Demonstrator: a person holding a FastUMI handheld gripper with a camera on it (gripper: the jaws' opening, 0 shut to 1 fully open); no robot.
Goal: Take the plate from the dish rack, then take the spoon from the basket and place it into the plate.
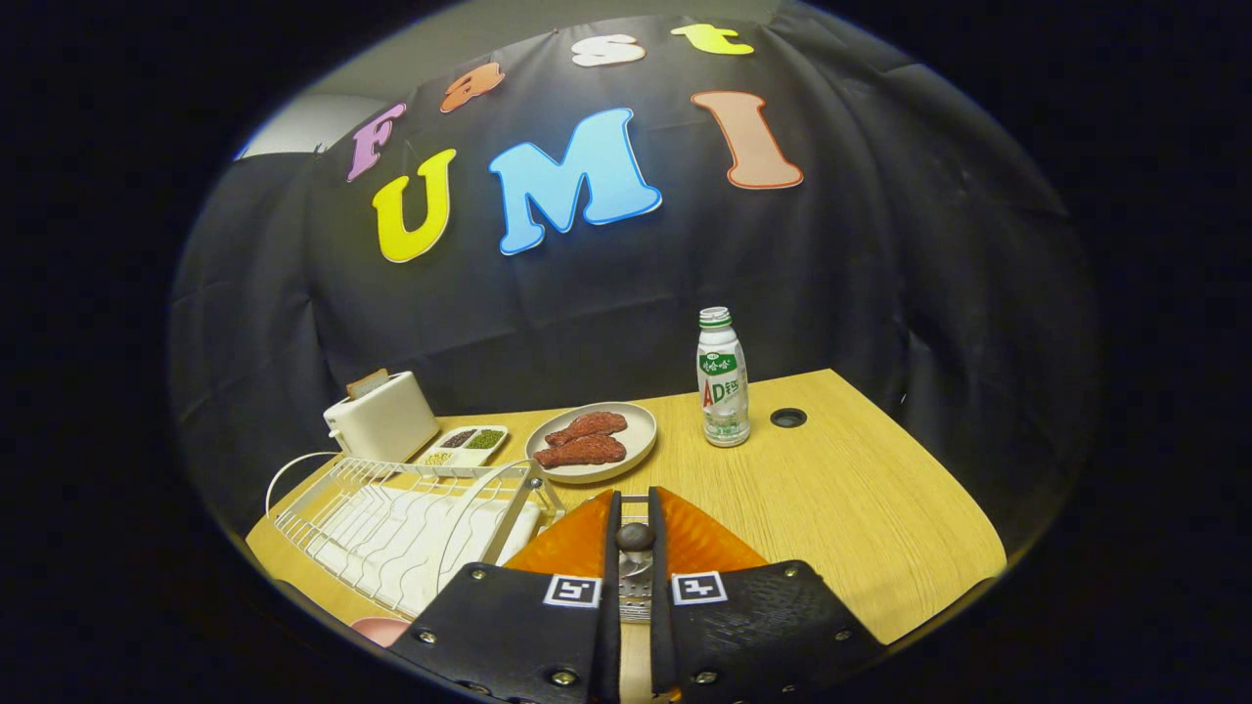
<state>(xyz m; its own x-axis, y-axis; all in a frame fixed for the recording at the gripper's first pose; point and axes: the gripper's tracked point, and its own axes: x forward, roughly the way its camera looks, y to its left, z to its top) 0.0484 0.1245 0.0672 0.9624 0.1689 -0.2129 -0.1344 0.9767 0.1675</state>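
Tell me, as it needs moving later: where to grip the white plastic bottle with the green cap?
Probably grip the white plastic bottle mid-body, coming level from the fingers' side: it stands upright, round, with bare wooden table around it. The gripper is shut on a metal spoon over the orange plate.

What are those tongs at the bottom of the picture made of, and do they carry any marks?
The tongs have two broad flat plates side by side, each fastened with small round screws and rivets. Each plate bears one small square black-and-white marker near its inner edge. Two slim upright fingers rise from the plates, with a narrow slot between them.
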